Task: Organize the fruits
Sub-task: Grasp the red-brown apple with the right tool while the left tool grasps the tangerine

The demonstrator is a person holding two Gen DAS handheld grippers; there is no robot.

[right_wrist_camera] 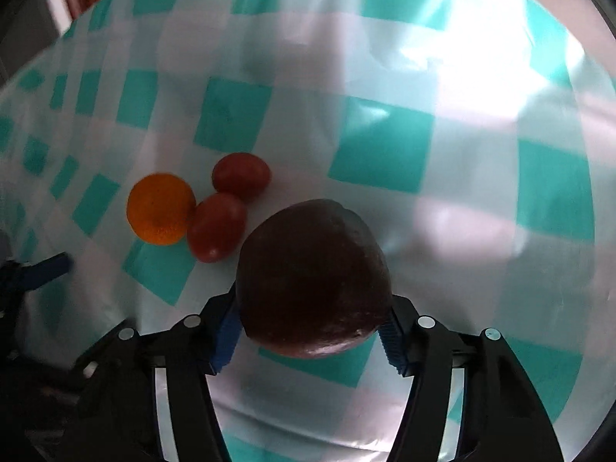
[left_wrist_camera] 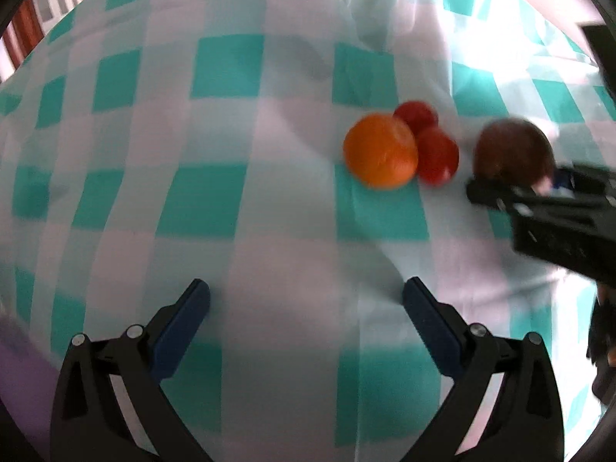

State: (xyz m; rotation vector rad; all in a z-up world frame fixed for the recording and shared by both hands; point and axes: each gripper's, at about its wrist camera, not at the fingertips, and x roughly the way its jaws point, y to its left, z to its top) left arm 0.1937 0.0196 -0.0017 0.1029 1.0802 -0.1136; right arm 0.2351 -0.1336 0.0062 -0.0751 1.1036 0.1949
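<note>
The right gripper (right_wrist_camera: 310, 331) has the dark brown-red rounded fruit (right_wrist_camera: 312, 277) between its two blue pads; both pads seem to touch its sides, so I judge it pinched, not loose. No earlier view, so I say only how it stands now. The fruit's longer axis runs approx. from 6 to 12 o'clock, along the fingers, and it fills the gap.

From this gripper outward, in the right wrist view: the nearer small red oval tomato (right_wrist_camera: 216, 227) lies at approx. 10 o'clock, just beside the brown fruit but apart from it. Its long axis tilts toward 1 o'clock. The second small red oval tomato (right_wrist_camera: 241, 176) is behind it, touching or almost. The round orange citrus fruit (right_wrist_camera: 161, 208) is further at 10 o'clock, against the nearer tomato.

The left gripper (left_wrist_camera: 306, 300) is spread wide w/ nothing between, over the teal-and-white checked tablecloth (left_wrist_camera: 215, 208). From it the cluster lies at approx. 1 o'clock, well apart.

So the right hand is nearer to the group; a placing move would go toward 10 o'clock, I think.
</note>
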